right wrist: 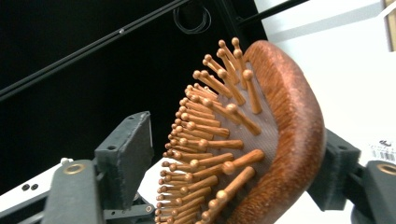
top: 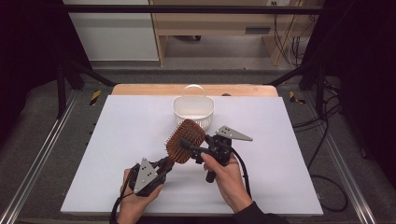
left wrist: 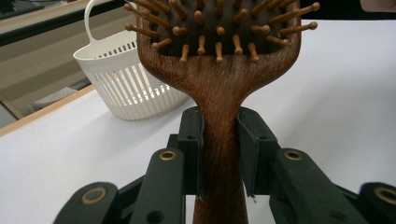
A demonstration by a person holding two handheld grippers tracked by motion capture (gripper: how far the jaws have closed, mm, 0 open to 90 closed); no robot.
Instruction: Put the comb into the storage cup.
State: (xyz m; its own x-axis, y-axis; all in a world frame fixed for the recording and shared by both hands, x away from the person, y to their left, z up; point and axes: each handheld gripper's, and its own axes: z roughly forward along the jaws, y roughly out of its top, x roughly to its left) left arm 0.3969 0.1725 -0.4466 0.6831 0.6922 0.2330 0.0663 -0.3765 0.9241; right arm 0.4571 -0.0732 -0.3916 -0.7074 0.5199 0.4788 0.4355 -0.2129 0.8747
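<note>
The left gripper point(left wrist: 219, 140) has its two black jaws clamped on the neck of the brown wooden paddle hairbrush with wooden pins point(left wrist: 219, 70); the left gripper view shows both pads pressed flat against the handle just below the head. The right gripper point(right wrist: 233, 158) straddles the brush head: in the right gripper view one pad lies against the smooth wooden back, while the other stands clear of the pin tips, so the jaws are not gripping. The high view adds what neither gripper camera gives: the hairbrush point(top: 185, 140) is held above the table, tilted, between the left gripper point(top: 163, 164) and the right gripper point(top: 198, 150), each in a hand entering from the bottom edge. Just beyond the brush stands a white slotted plastic basket with a loop handle point(top: 193, 109), resting on a white sheet point(top: 116, 140) that covers a wooden tabletop point(top: 140, 89). Around the table are grey carpet, black frame rails and trailing cables.
</note>
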